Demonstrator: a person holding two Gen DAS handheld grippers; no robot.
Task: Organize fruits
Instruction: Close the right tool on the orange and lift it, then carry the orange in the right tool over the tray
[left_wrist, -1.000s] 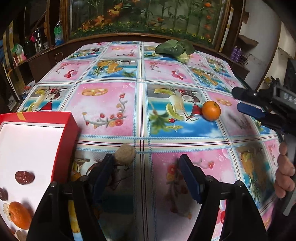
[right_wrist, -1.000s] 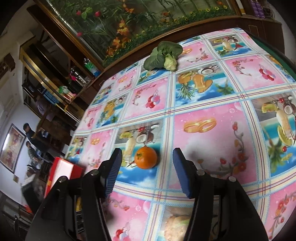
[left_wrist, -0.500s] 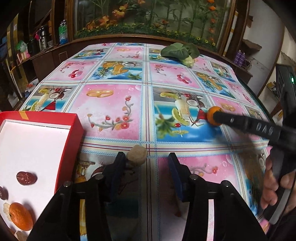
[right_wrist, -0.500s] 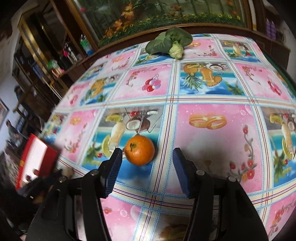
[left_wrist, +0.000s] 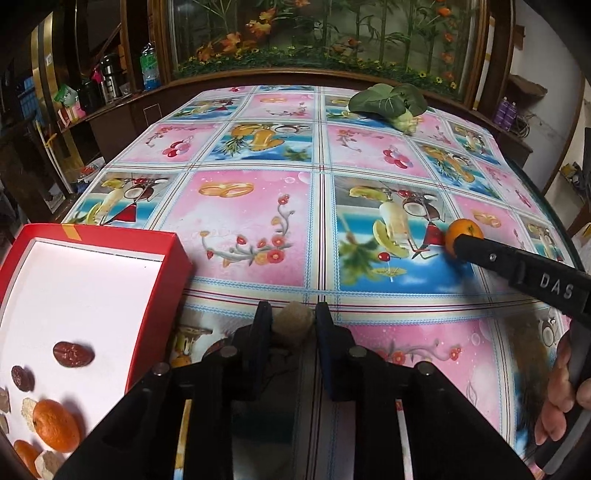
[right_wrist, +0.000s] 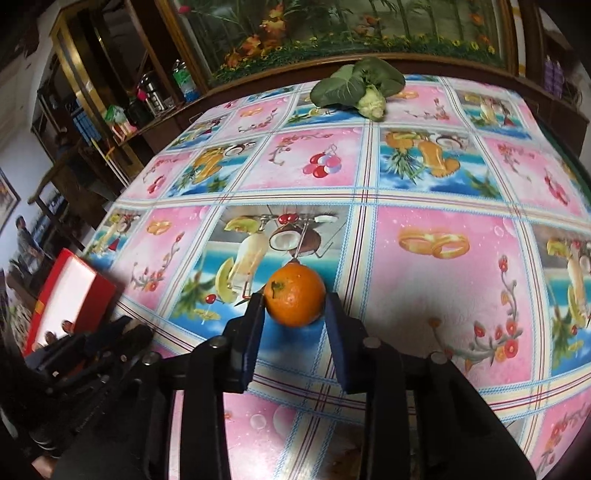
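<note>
My left gripper is shut on a small tan walnut low on the flowered tablecloth, just right of the red box. The box holds two dark dates, oranges and more walnuts. My right gripper is shut on an orange that rests on the cloth; the same orange shows in the left wrist view, with the right gripper's finger in front of it.
A leafy green vegetable lies at the table's far side, also in the right wrist view. A wooden cabinet with bottles stands left. The person's hand is at the right edge.
Both grippers have closed: the left onto the walnut, the right onto the orange after moving up to it.
</note>
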